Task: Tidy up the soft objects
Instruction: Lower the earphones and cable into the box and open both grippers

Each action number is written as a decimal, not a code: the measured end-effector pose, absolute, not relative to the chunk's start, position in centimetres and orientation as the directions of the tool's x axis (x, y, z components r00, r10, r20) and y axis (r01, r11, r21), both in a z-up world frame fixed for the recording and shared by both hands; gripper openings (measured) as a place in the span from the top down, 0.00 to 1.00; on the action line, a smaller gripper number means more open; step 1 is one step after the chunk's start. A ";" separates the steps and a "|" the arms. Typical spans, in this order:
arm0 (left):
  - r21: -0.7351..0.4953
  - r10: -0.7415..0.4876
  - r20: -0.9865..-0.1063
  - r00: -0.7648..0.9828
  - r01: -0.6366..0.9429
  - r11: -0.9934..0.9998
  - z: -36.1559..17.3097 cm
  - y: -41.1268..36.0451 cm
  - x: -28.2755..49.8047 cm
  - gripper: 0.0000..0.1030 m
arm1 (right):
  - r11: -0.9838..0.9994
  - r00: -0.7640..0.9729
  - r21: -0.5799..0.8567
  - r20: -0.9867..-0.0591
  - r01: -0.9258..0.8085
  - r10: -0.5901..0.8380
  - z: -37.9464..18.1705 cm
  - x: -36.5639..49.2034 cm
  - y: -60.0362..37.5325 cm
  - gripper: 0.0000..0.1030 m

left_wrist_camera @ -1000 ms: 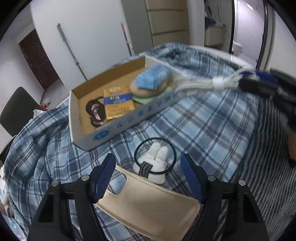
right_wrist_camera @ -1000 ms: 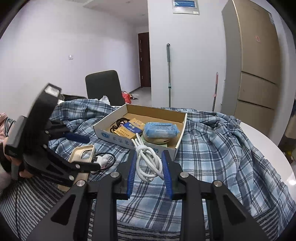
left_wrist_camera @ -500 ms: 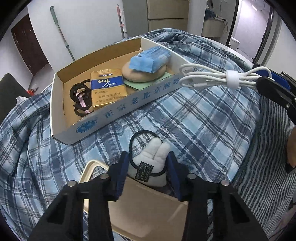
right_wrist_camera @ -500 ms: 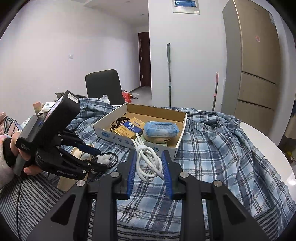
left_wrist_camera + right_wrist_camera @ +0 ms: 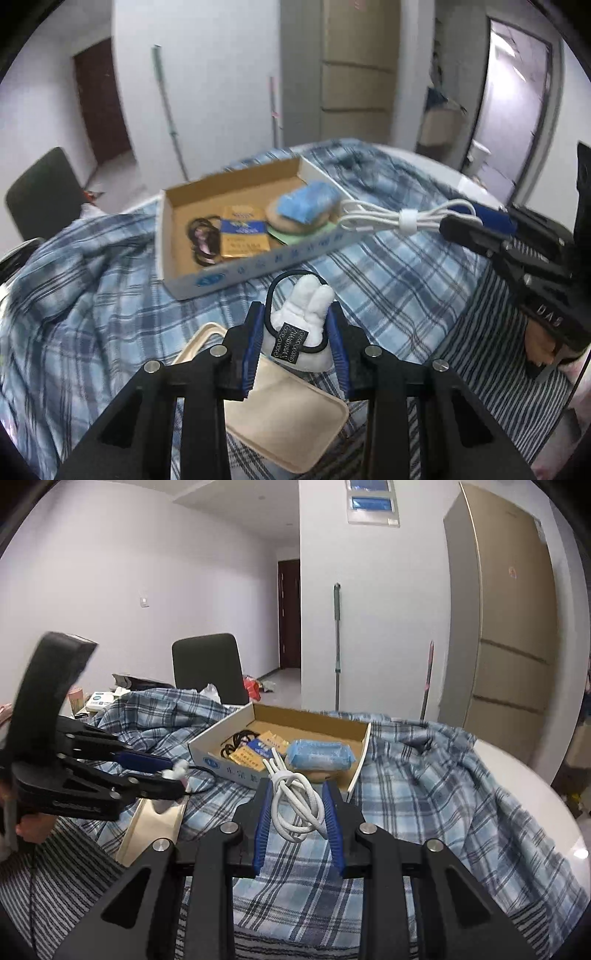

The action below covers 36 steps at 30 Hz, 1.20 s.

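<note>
While the left gripper (image 5: pixel 297 334) was closing its jaws on the plush hair tie (image 5: pixel 308 314), just in front of the cardboard box (image 5: pixel 258 264), the right gripper (image 5: pixel 297 821) held the white cable (image 5: pixel 295 801) clamped beside it. Box part-filled; both, probably the beige case (image 5: pixel 284 413) too, remained outside.

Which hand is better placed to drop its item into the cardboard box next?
Probably right: its tongs hold the coiled white cable near the open cardboard box; the left tongs grip the white plush hair tie farther back.
</note>
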<state>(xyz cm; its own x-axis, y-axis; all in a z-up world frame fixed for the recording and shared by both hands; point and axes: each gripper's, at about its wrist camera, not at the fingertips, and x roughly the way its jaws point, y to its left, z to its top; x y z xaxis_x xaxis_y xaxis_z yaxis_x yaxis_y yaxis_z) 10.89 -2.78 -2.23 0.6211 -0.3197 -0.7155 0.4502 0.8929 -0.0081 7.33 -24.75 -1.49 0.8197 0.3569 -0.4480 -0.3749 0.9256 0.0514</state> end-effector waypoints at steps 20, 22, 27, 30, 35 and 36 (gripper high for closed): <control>-0.055 -0.222 -0.570 0.791 0.233 0.971 4.4 -3.1 19.8 0.65 | 0.934 0.863 0.021 -0.376 -0.358 0.339 6.7 18.0 -20.9 0.75; -0.047 -0.201 -0.577 0.792 0.214 0.976 3.9 -3.2 21.1 0.65 | 0.937 0.865 0.039 -0.372 -0.347 0.336 6.4 19.4 -20.7 0.75; -0.043 -0.172 -0.604 0.778 0.184 0.982 2.0 -2.8 23.4 0.65 | 0.942 0.855 0.114 -0.397 -0.315 0.334 4.3 22.9 -20.3 0.75; -0.037 -0.163 -0.618 0.769 0.179 0.983 0.8 -2.6 24.2 0.65 | 0.943 0.836 0.147 -0.435 -0.300 0.334 2.8 24.3 -20.0 0.75; -0.038 -0.166 -0.629 0.760 0.183 0.982 -0.5 -2.5 24.7 0.65 | 0.933 0.791 0.142 -0.498 -0.331 0.356 1.0 25.8 -19.2 0.75; -0.041 -0.167 -0.628 0.760 0.182 0.983 -0.7 -2.4 24.7 0.64 | 0.926 0.770 0.138 -0.520 -0.351 0.370 0.7 26.0 -18.9 0.72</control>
<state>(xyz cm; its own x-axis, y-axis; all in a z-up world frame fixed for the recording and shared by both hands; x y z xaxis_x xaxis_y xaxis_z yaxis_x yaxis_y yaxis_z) 24.71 -2.44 -0.66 0.7599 -0.1665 -0.6283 0.1817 0.9825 -0.0407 26.03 -18.94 0.74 0.7703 0.3696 -0.5196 -0.3513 0.9260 0.1379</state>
